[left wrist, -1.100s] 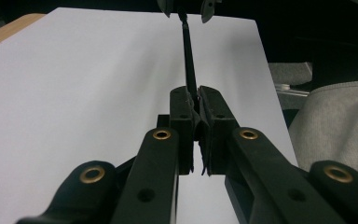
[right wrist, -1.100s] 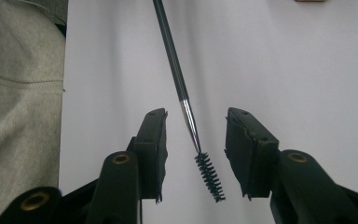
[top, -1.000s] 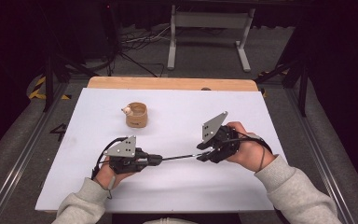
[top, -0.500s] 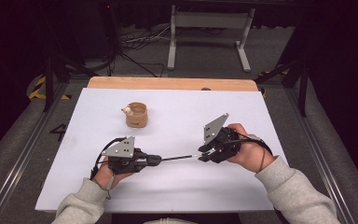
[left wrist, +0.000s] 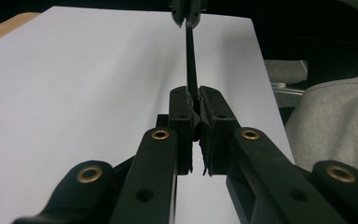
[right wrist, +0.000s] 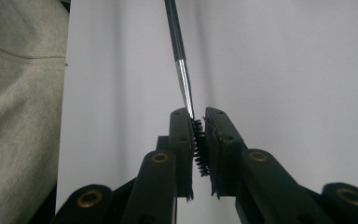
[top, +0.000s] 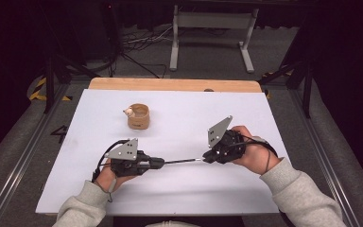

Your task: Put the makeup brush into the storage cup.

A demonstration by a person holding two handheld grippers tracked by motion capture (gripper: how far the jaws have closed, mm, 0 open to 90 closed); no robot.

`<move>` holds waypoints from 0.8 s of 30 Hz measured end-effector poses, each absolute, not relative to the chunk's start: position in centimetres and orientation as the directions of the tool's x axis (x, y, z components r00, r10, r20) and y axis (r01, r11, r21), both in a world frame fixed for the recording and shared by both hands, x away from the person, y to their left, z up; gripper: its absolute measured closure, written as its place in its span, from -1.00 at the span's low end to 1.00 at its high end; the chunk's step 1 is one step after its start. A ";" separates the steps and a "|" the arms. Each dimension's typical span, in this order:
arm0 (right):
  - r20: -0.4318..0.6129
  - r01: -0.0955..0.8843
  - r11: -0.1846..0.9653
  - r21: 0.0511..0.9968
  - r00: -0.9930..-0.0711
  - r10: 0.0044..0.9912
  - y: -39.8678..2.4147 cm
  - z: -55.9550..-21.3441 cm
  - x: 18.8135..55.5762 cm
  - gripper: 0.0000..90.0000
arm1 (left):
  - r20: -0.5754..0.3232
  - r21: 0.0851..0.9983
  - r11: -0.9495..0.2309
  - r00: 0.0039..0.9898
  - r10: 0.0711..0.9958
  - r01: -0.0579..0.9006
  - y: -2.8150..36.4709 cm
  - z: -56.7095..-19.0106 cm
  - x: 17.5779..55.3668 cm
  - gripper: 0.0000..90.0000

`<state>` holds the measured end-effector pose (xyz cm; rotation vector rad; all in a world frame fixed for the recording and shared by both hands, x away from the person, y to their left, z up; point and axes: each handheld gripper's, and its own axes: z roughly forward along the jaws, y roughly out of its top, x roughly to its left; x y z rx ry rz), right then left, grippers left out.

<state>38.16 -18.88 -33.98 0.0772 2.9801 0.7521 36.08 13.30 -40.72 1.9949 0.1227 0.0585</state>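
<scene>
A thin black brush with a silver ferrule hangs level just above the white table top, held between both grippers. My left gripper is shut on its handle end; in the left gripper view the handle runs straight out from my left gripper to the other gripper. My right gripper has just been closing on the brush's bristled head. In the right gripper view the bristles sit pressed between the jaws of my right gripper, and the shaft leads away.
A small round wooden cup with a small white thing at its rim stands on the far left part of the table. A wooden strip runs along the far edge. A grey sleeve lies close to the jaws.
</scene>
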 end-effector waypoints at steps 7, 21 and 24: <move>-0.062 0.025 0.903 0.429 -0.996 0.057 -17.9 -33.4 37.8 0.88 | -0.046 0.892 -0.439 0.988 0.150 0.109 13.1 -40.4 36.6 0.40; -0.064 0.025 0.929 0.370 -0.997 0.053 -16.3 -33.2 37.5 0.92 | 0.045 0.834 -0.548 0.979 0.197 0.072 11.5 -38.9 36.5 -0.09; -0.059 0.028 0.931 0.365 -0.997 0.053 -16.2 -33.2 37.5 0.92 | 0.048 0.807 -0.587 0.983 0.176 0.066 11.1 -38.5 36.7 -0.09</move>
